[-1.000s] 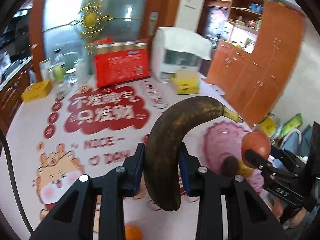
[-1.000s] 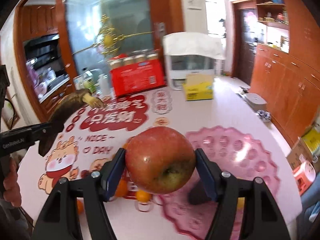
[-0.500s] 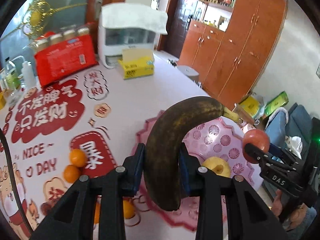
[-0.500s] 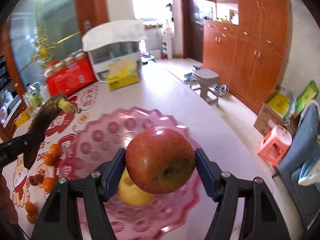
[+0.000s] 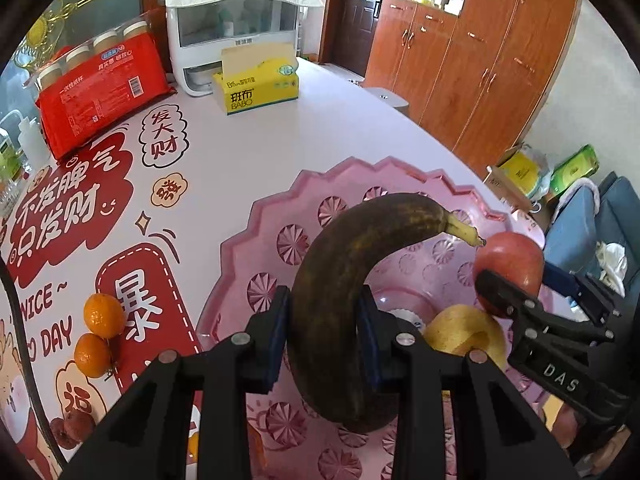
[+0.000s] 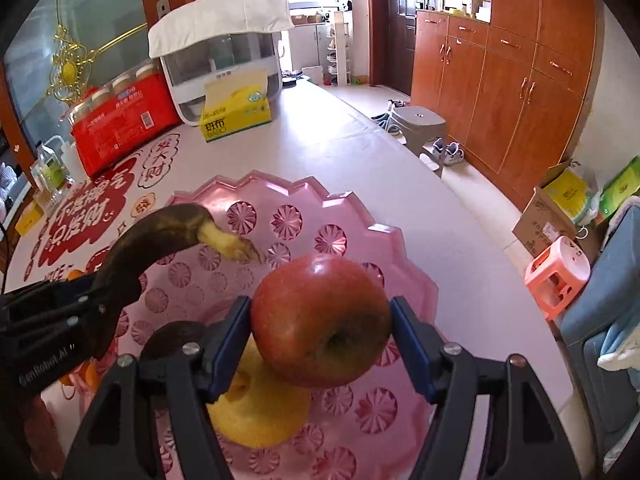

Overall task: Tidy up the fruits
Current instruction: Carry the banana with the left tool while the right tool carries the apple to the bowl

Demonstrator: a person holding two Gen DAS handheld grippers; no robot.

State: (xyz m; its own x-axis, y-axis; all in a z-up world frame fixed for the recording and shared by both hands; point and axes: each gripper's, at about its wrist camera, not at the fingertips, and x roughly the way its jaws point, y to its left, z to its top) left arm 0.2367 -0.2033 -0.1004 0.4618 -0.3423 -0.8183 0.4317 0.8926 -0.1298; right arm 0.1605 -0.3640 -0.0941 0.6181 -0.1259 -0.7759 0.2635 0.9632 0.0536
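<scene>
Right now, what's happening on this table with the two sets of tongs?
A person is sorting fruit into a pink bowl. The left tongs grip a very brown banana; the right tongs grip a red apple. Both fruits hang over the bowl, not yet released. A yellow apple already lies inside. Two small oranges sit on the printed tablecloth beside it.

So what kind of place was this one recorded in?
Most likely a home dining room or kitchen area: a table with a printed festive cover, full-height wooden cupboards along the wall, shoes by a grey stool, and a pink fruit bowl.
</scene>
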